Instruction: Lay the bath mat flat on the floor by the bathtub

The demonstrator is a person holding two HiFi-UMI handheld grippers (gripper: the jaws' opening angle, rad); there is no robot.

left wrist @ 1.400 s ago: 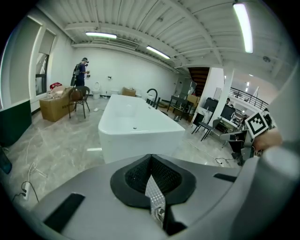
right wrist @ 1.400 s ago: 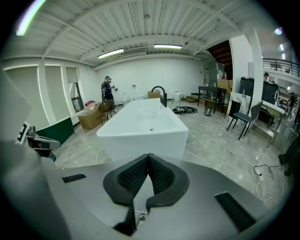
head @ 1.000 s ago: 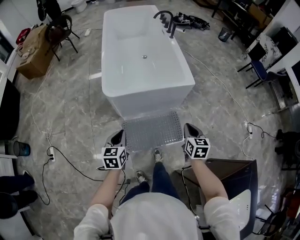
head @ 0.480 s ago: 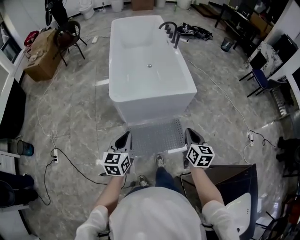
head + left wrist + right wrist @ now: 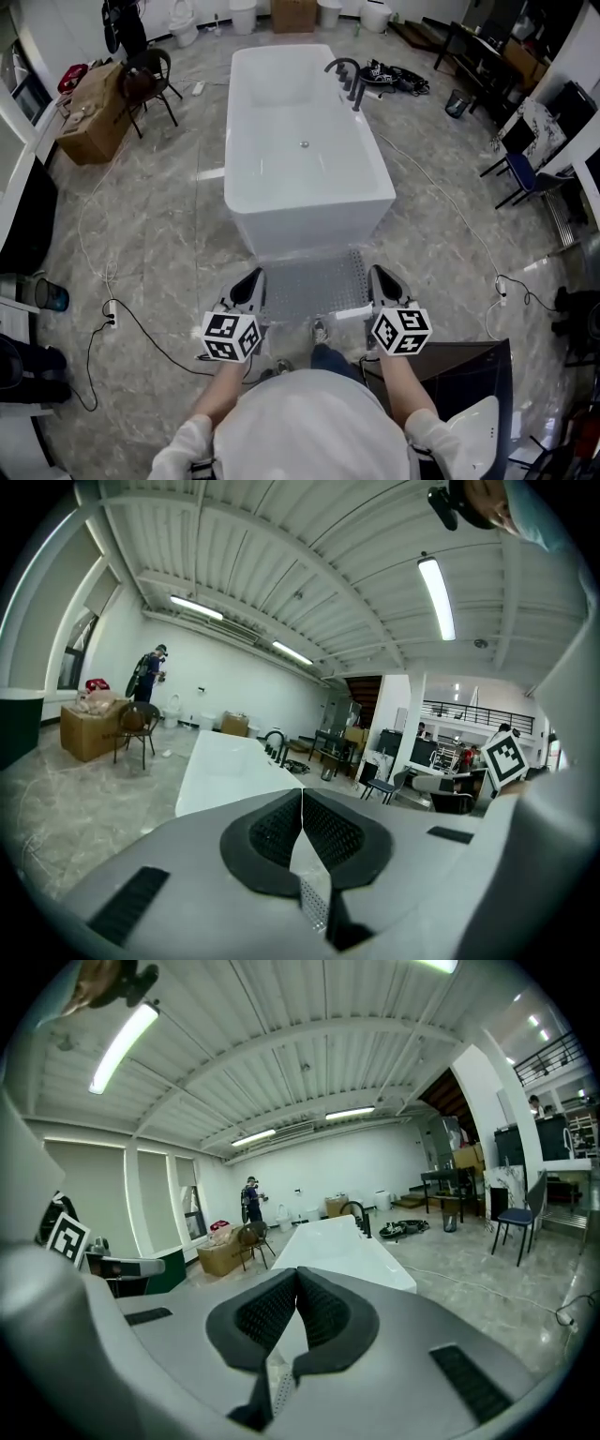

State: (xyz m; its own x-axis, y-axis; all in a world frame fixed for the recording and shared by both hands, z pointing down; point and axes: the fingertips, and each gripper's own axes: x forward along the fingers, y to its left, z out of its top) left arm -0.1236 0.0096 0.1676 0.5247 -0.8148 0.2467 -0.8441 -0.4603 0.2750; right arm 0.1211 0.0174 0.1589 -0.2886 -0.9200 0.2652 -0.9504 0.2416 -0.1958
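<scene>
**Mat (image 5: 314,277) Gripped at Two Corners Before Tub (image 5: 305,141)**

Seen from overhead: gray, perforated mat spread between both grippers, just short of the white tub's near end, above a marbled floor (image 5: 159,253). Clenched on the mat's near left corner: left gripper (image 5: 255,277). Clenched on the near right corner: right gripper (image 5: 379,274). Near edge held up off the floor in the two grips, with a pale strip curling along its right part. Far edge close to the tub's base; impossible to tell whether touching the floor there.

From the left gripper view: dark ribbed pads (image 5: 333,832) drawn together, with a thin, translucent, hole-dotted sheet pinched between and hanging below. Same from the right gripper view, with a pale strip of mat trapped in the closed jaws and trailing down. Both grippers aimed along the tub's length, roughly level with each other, well apart, the mat's width between.

Beyond: black tap (image 5: 347,80) at the tub's far right rim. Off to the left, a brown box (image 5: 89,127) beside a dark chair (image 5: 150,80). Across the floor at lower left, a black cable (image 5: 141,323). Just under the mat's near edge, one shoe (image 5: 320,331).
</scene>
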